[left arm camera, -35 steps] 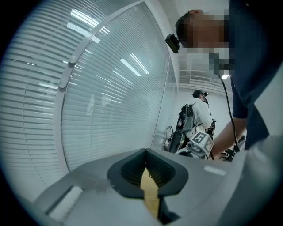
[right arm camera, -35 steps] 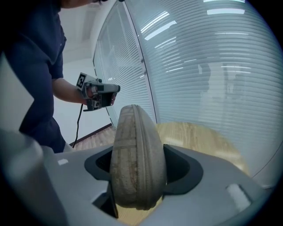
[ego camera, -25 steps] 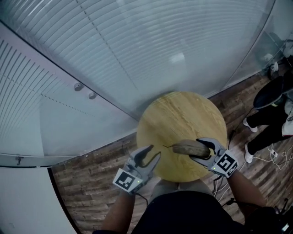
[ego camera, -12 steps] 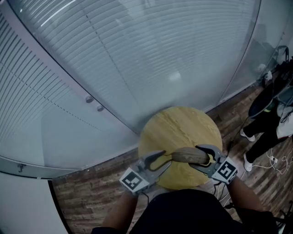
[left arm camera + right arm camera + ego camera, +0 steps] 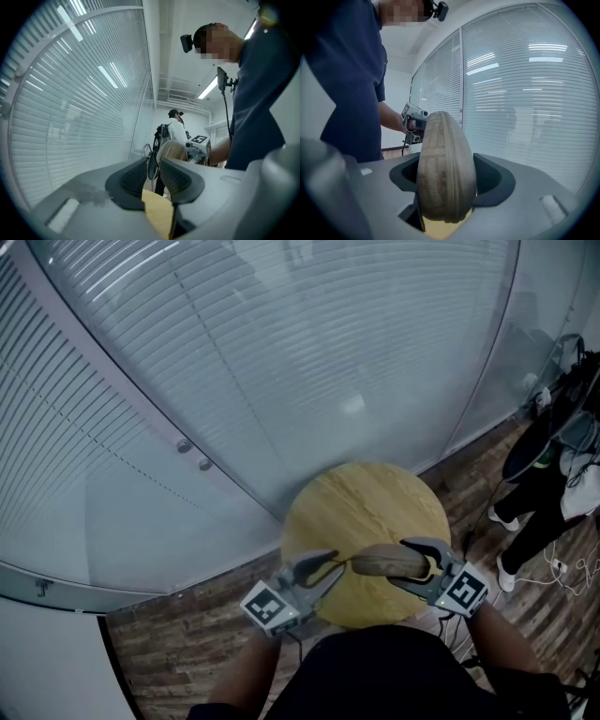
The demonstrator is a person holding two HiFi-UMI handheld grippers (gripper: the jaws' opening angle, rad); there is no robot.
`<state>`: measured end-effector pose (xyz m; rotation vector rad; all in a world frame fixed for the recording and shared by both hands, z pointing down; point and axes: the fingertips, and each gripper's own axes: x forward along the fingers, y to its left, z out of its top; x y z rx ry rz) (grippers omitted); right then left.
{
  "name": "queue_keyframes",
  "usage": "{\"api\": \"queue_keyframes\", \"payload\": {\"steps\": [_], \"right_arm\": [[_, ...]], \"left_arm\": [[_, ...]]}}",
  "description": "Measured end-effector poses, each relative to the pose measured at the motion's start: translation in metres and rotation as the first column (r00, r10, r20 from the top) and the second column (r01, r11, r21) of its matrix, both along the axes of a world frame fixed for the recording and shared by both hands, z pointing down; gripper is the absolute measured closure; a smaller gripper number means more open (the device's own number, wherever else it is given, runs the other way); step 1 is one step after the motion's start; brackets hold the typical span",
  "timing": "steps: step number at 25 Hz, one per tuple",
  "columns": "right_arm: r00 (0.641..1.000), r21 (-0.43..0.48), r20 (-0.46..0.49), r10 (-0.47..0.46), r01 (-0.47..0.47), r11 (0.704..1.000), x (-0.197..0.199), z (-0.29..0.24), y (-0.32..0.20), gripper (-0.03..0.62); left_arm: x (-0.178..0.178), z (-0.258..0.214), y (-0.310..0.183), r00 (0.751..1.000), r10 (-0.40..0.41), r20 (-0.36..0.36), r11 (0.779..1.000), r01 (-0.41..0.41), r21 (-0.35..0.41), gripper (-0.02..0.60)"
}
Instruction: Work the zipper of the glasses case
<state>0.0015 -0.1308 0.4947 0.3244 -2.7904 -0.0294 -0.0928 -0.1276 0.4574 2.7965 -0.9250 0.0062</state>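
Note:
My right gripper (image 5: 413,564) is shut on a tan glasses case (image 5: 386,560) and holds it level just above the round wooden table (image 5: 367,501). In the right gripper view the case (image 5: 445,168) stands on edge between the pads, its zipper seam facing the camera. My left gripper (image 5: 335,568) is at the case's left end. Its jaws have just been closing. In the left gripper view the dark zipper pull loop (image 5: 151,169) stands in the narrow gap between the fingertips. I cannot see the pads pressing on it. The case (image 5: 172,149) lies just beyond.
A curved glass wall with blinds (image 5: 281,352) runs behind the table. A wooden floor (image 5: 178,615) surrounds it. A seated person's legs (image 5: 539,512) and cables lie at the right. Another person (image 5: 176,127) stands far back in the left gripper view.
My left gripper has moved right, up to the case's end, and its jaws have narrowed around the pull. Both grippers and the case have risen a little.

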Motion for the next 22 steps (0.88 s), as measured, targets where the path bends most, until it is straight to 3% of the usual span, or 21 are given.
{"api": "queue_keyframes", "payload": {"steps": [2,4,7,12,17,22], "right_arm": [[1.0,0.004,-0.004,-0.008,0.008,1.0,-0.001,0.0,0.004,0.29],[1.0,0.003,-0.005,-0.011,0.011,1.0,-0.003,-0.002,0.007,0.29],[0.999,0.013,-0.032,-0.011,0.012,1.0,-0.004,-0.006,0.009,0.292],[0.994,0.058,-0.11,0.006,0.001,0.998,-0.01,-0.005,0.011,0.296],[0.992,0.11,-0.13,-0.003,0.017,0.994,-0.018,0.006,0.009,0.306],[0.982,0.143,-0.184,0.028,-0.001,0.99,-0.023,0.009,0.008,0.309]], "left_arm": [[-0.001,0.002,0.004,1.0,0.007,0.017,1.0,-0.007,0.005,0.5],[0.0,-0.005,0.009,1.0,0.031,0.0,0.999,-0.031,0.007,0.572],[0.001,-0.023,0.014,0.998,0.064,-0.029,0.998,-0.064,-0.008,0.575],[0.006,-0.028,0.017,0.996,0.071,0.058,0.997,-0.072,0.016,0.578],[0.007,-0.04,0.014,0.998,0.059,0.021,0.998,-0.059,0.024,0.58],[0.012,-0.045,0.015,0.989,0.075,0.125,0.997,-0.075,0.0,0.578]]}}
